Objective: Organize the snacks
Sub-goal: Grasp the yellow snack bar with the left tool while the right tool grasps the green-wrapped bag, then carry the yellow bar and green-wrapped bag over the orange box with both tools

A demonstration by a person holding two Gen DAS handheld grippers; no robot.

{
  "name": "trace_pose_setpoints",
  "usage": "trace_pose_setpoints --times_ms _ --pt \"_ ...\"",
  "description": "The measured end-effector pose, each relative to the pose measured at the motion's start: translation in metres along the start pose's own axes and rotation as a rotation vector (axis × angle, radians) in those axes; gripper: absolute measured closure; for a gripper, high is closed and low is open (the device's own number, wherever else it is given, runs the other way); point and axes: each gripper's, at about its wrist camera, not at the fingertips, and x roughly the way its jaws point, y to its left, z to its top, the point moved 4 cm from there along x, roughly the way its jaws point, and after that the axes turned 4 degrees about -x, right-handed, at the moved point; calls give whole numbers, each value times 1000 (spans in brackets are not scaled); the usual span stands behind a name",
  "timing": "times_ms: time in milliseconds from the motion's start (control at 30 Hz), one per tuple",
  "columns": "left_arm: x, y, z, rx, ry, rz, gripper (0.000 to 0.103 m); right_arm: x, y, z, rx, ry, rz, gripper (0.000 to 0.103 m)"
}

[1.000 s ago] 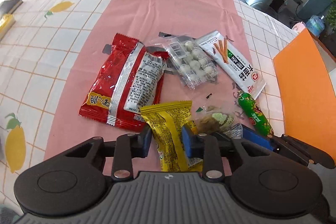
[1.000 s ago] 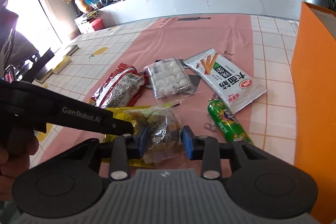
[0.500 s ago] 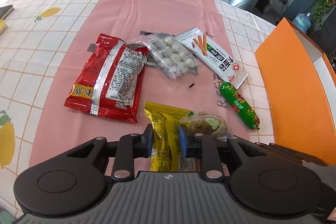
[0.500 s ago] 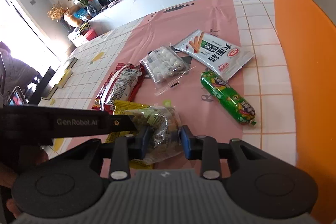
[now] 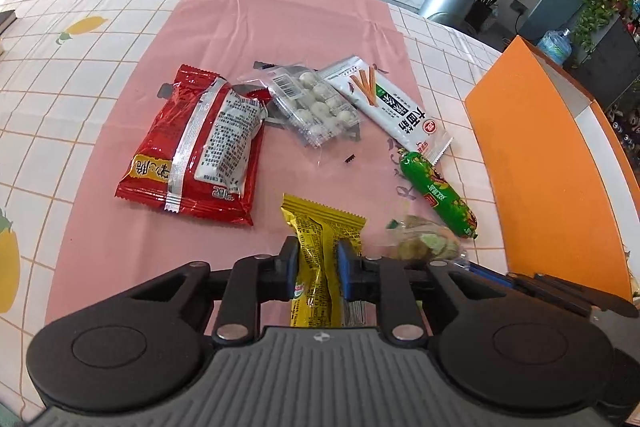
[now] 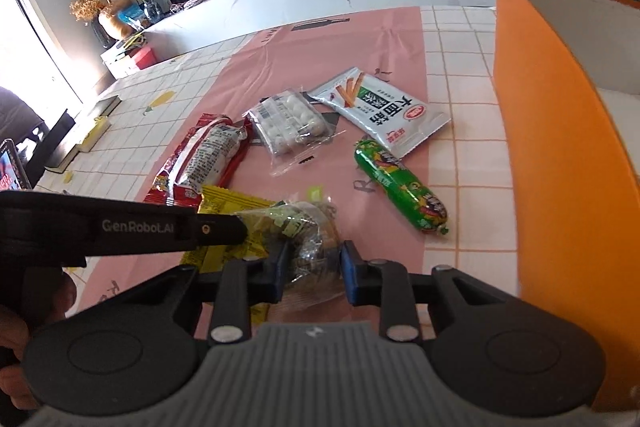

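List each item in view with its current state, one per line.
Left claw: shut on yellow snack packet.
Right claw: shut on clear snack bag.
Red snack bag: lying flat, back side up.
Clear tray of white balls: sealed, lying flat.
White stick-snack packet: lying flat.
Green sausage: on its side.
Orange box: open at the top.

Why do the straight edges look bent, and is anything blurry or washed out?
Both views: the fisheye lens bows the table's grid. Right view: window glare whitens the left edge, and the clear packet in the right claw looks soft. Left view: sharp, evenly lit.
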Motion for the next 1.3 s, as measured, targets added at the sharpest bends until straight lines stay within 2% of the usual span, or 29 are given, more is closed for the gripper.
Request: trace_pose_setpoints --times_ms 133,433,733,1100,1300 --pt "-13 -3 -2 -1 -23 -43 90 -19 -1 -3 30 -22 -35 78" --pt "-56 -13 -3 18 -112 -78 90 -57 1 -3 95 -88 -55 78" --pt "-105 -47 1 64 -200 -130 90 -119 2 6 124 -219 -28 78" --pt "-127 -143 6 277 -235 -236 90 -205 -74 12 178 -312 -147 78" --pt "-105 -196 1 390 -191 -265 90 -218 -120 1 229 -276 -185 78"
